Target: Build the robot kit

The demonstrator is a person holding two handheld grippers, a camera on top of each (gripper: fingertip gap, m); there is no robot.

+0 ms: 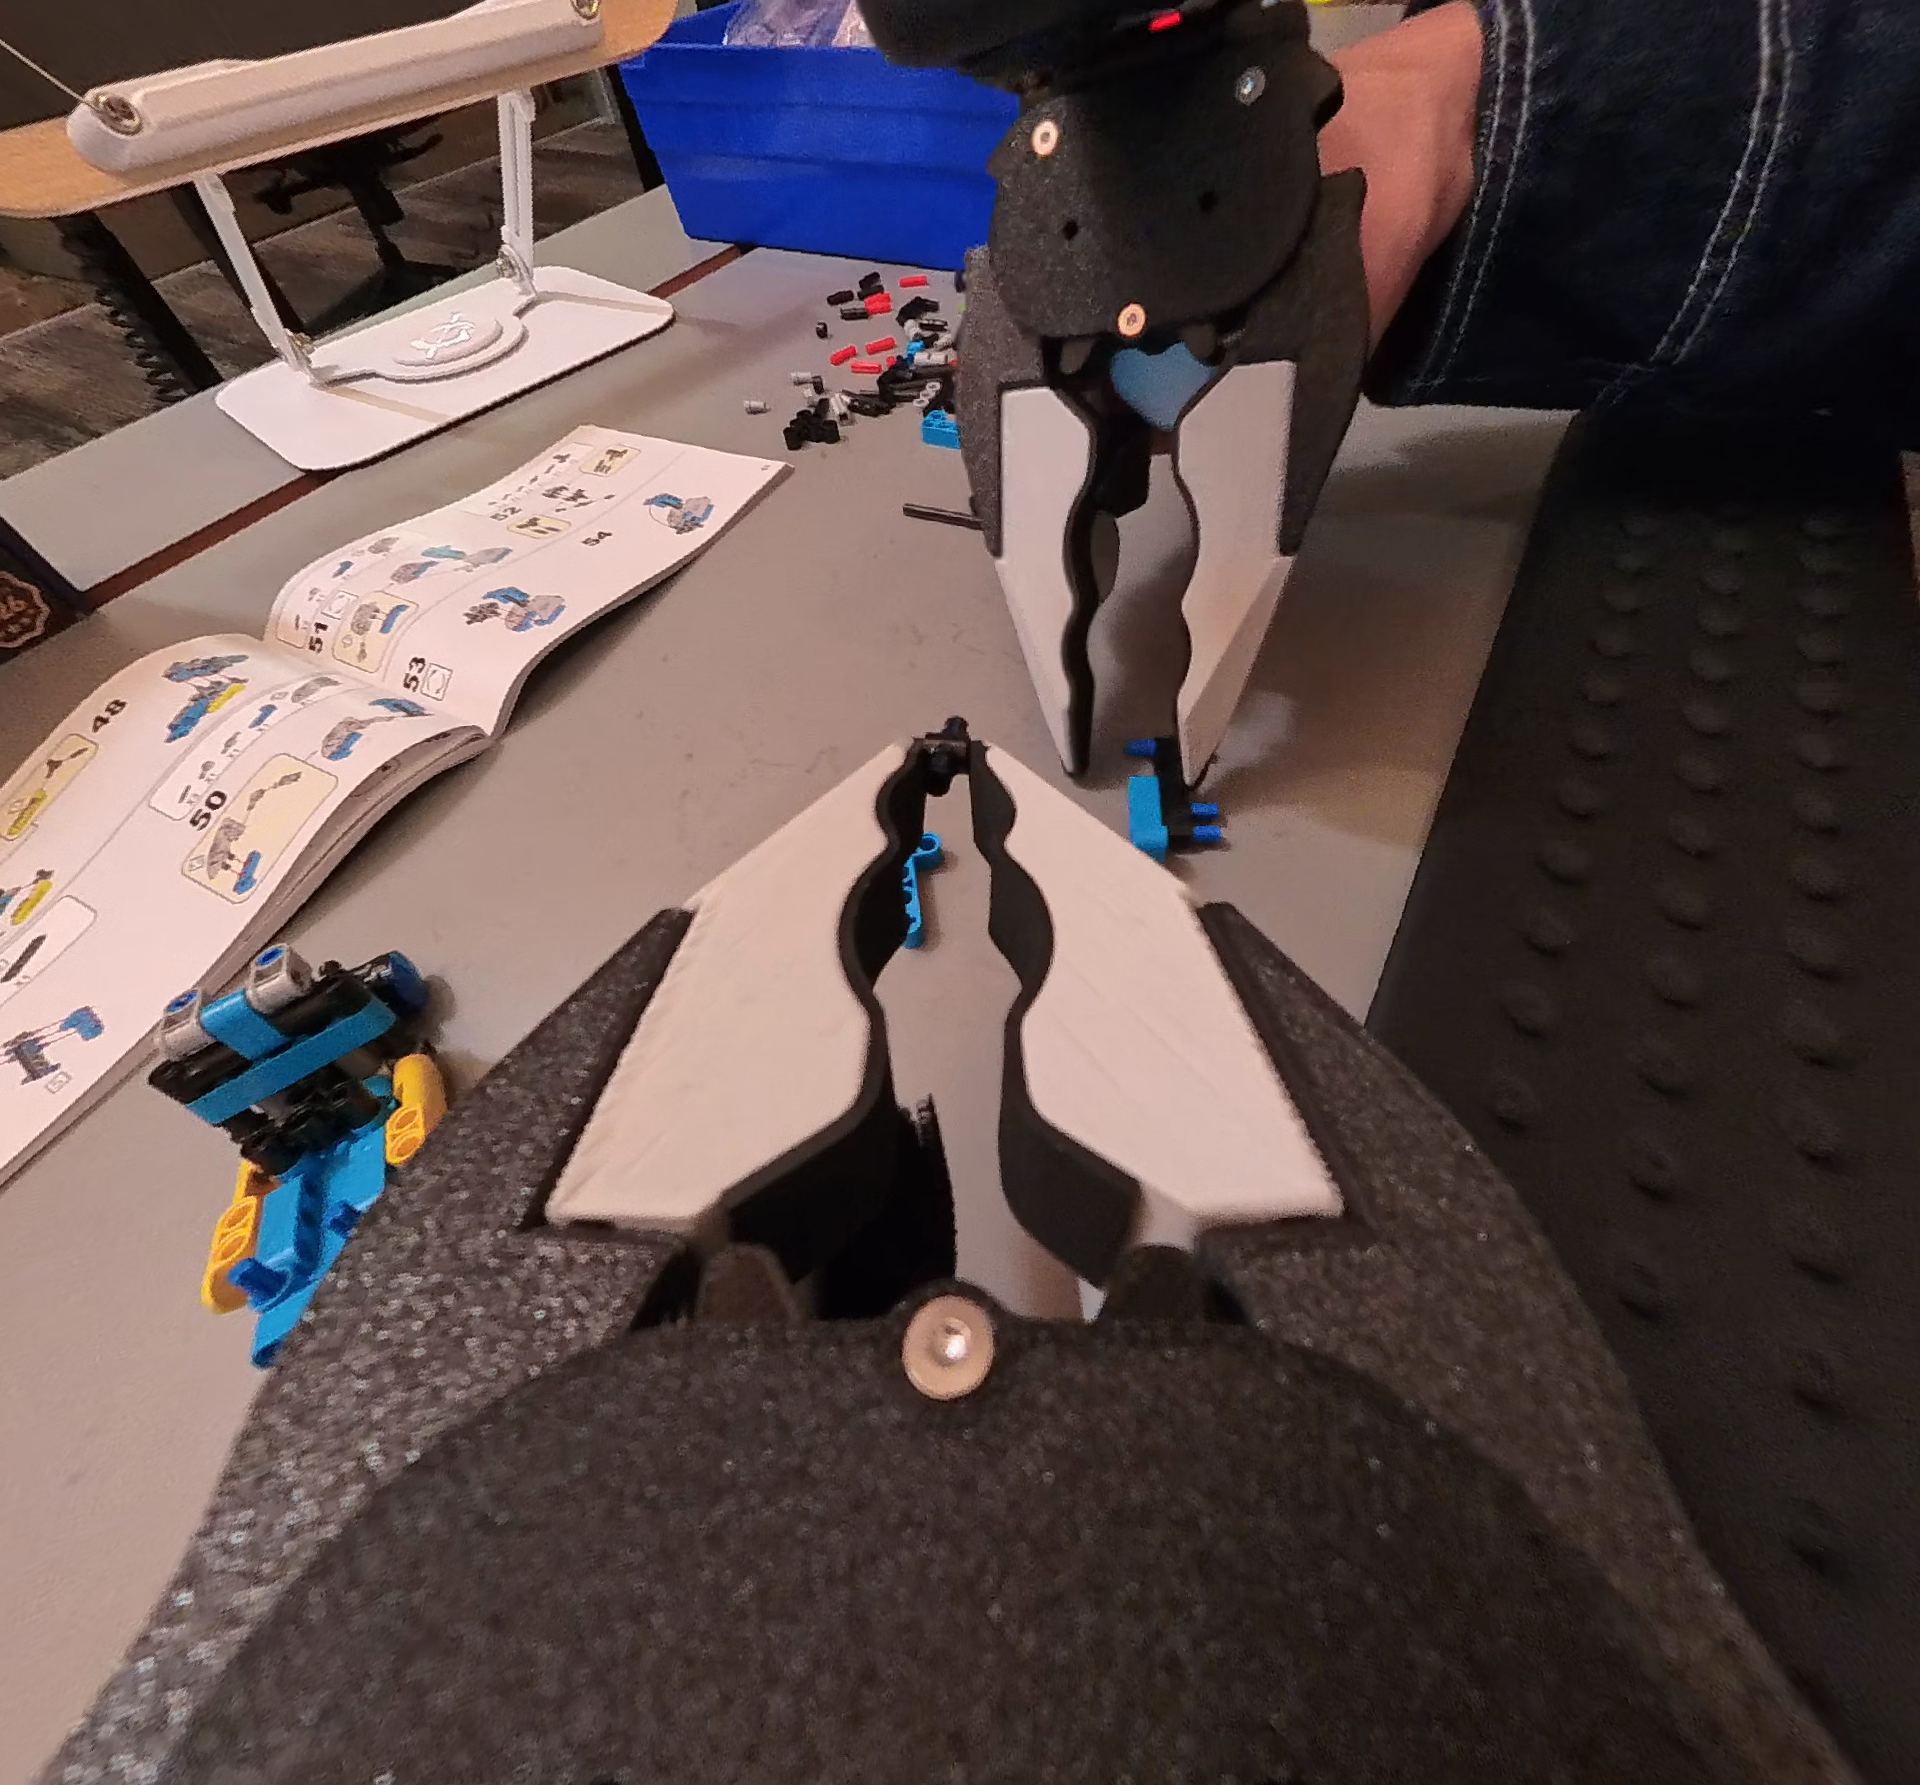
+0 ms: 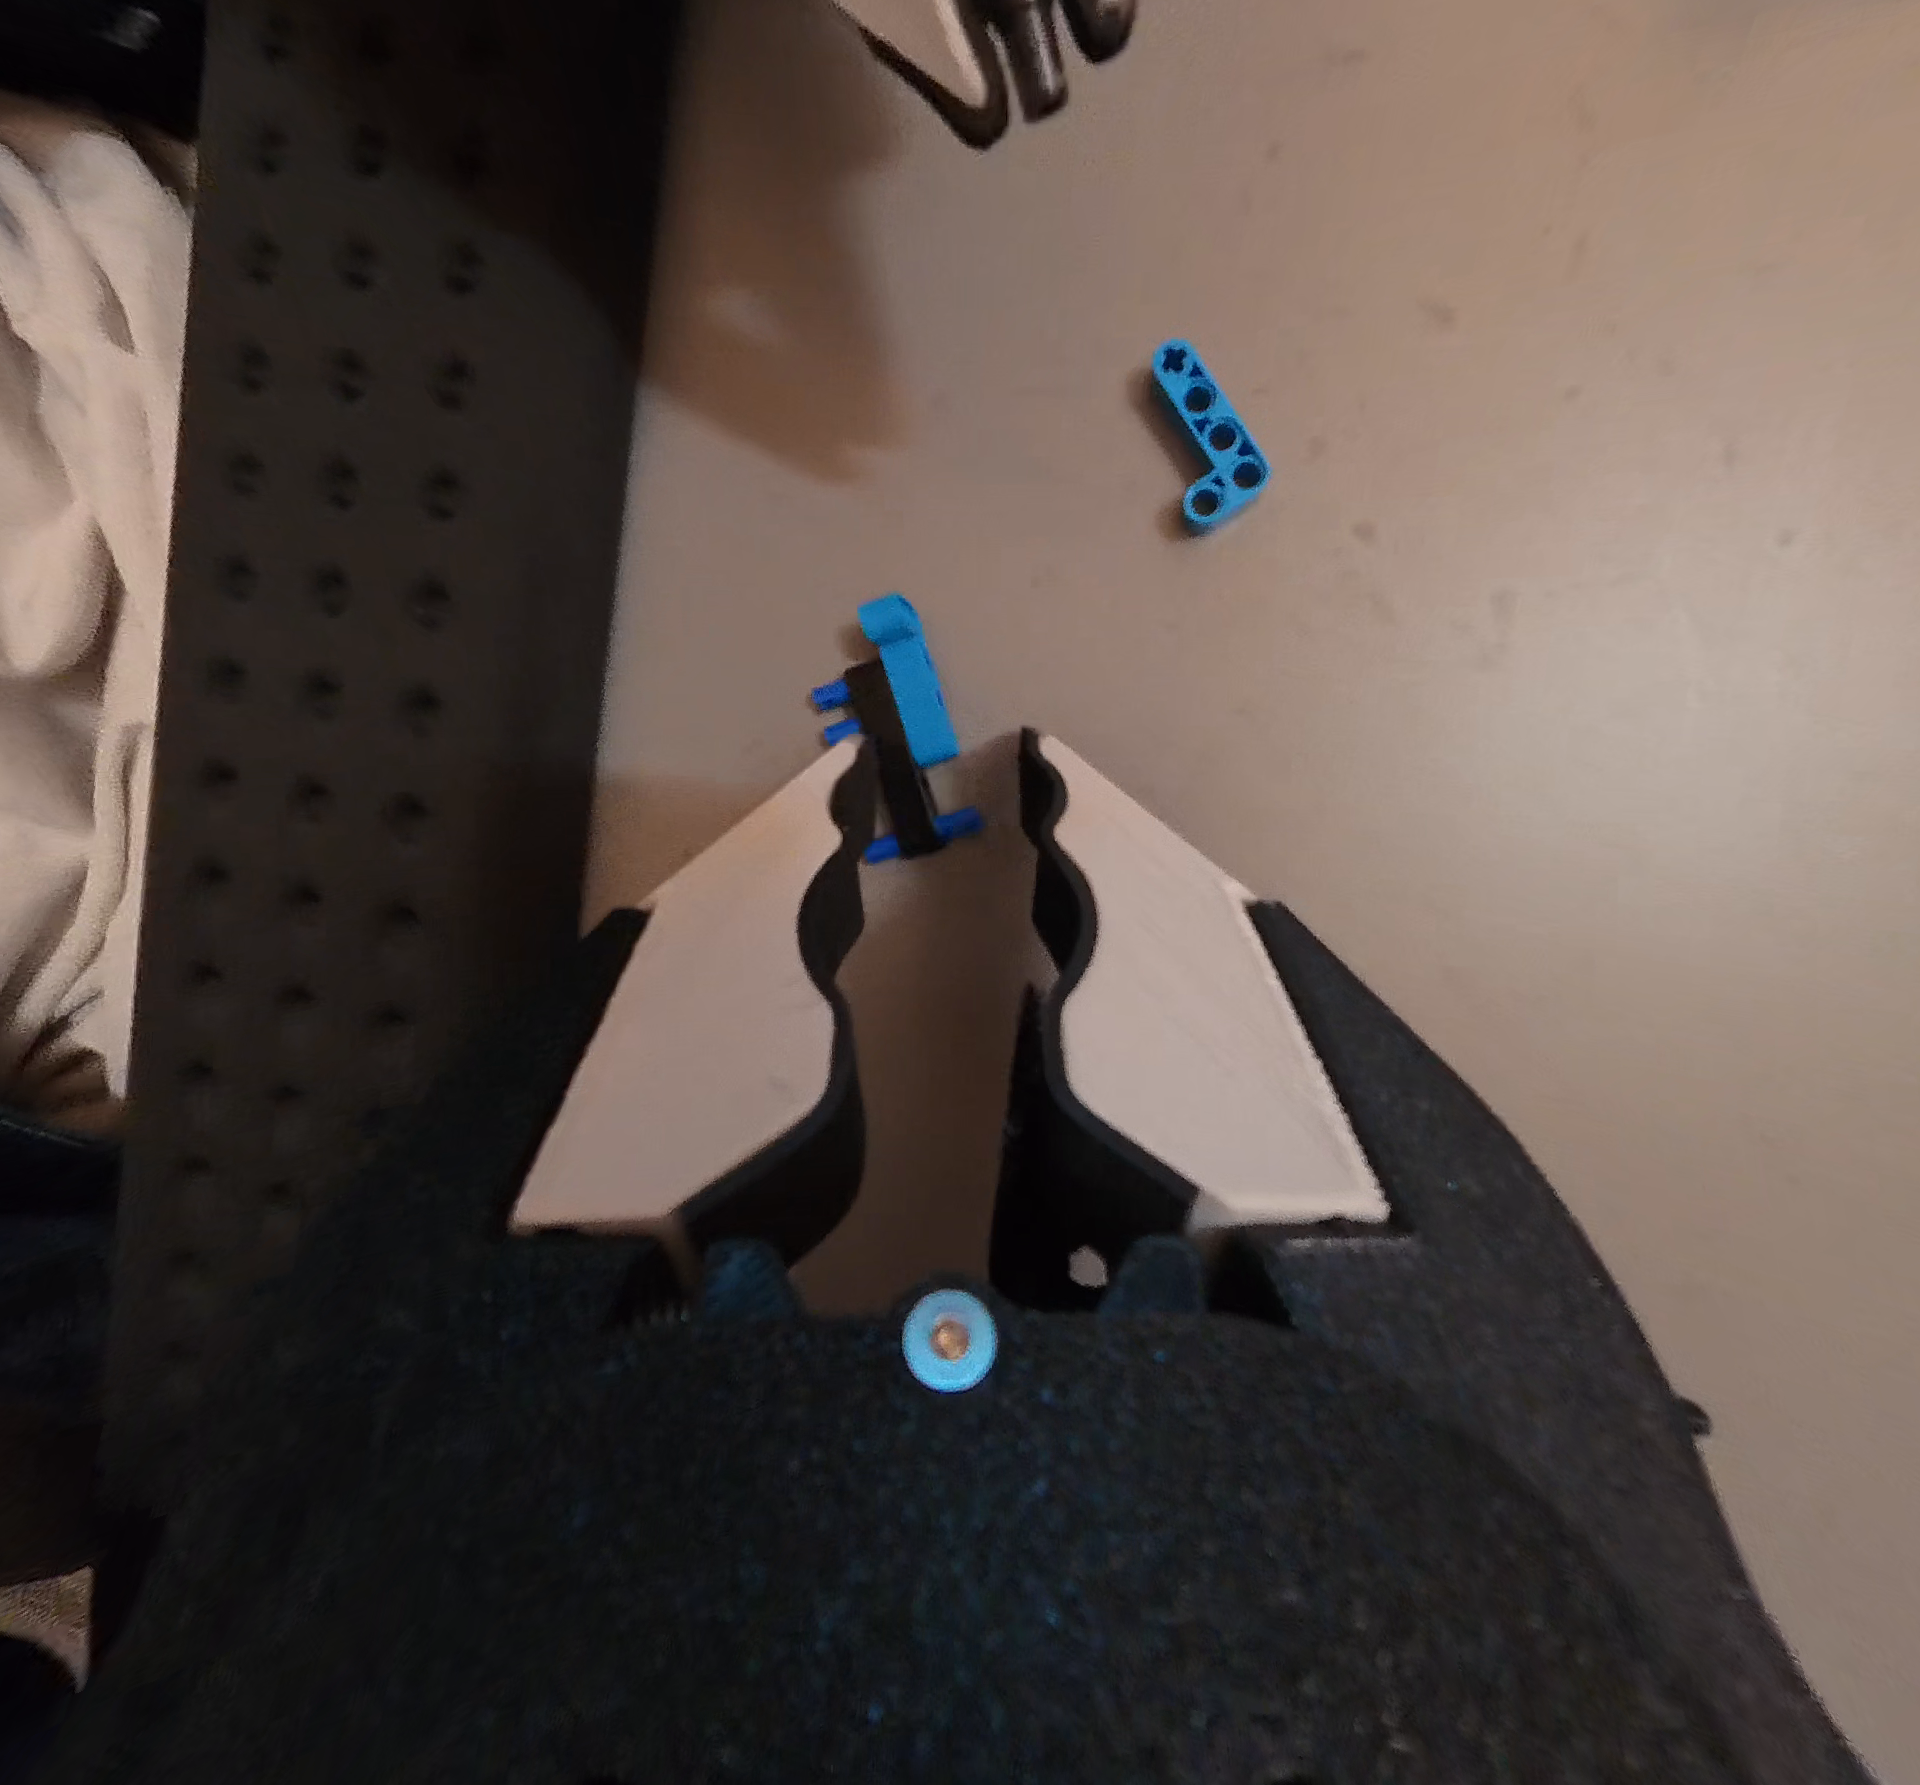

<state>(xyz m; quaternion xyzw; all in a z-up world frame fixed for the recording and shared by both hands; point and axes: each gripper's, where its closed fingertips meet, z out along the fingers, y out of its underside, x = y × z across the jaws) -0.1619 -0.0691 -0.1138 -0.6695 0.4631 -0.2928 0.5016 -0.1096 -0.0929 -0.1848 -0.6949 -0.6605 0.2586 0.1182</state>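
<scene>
My left gripper (image 1: 951,759) is shut on a small black pin (image 1: 948,736) at its fingertips, a little above the grey table (image 1: 727,655). A blue L-shaped beam (image 1: 920,878) lies flat on the table under it. My right gripper (image 1: 1138,764) points straight down at the table, held by a hand in a dark denim sleeve (image 1: 1714,125). In the right wrist view my right gripper (image 2: 940,748) is open, with a small blue-and-black assembly (image 2: 914,686) between its tips, near the left finger. The left gripper (image 2: 1039,73), the pin (image 2: 1029,21) and the L-shaped beam (image 2: 1210,436) show there too.
An open instruction booklet (image 1: 416,675) lies at the left, with a partly built blue, black and yellow model (image 1: 301,1112) in front of it. Loose small parts (image 1: 883,353) lie before a blue bin (image 1: 821,135). A white stand (image 1: 416,353) is at the far left. A black studded mat (image 1: 1662,904) runs along the right. Across from one pair of fingers to the other is roughly 9 cm.
</scene>
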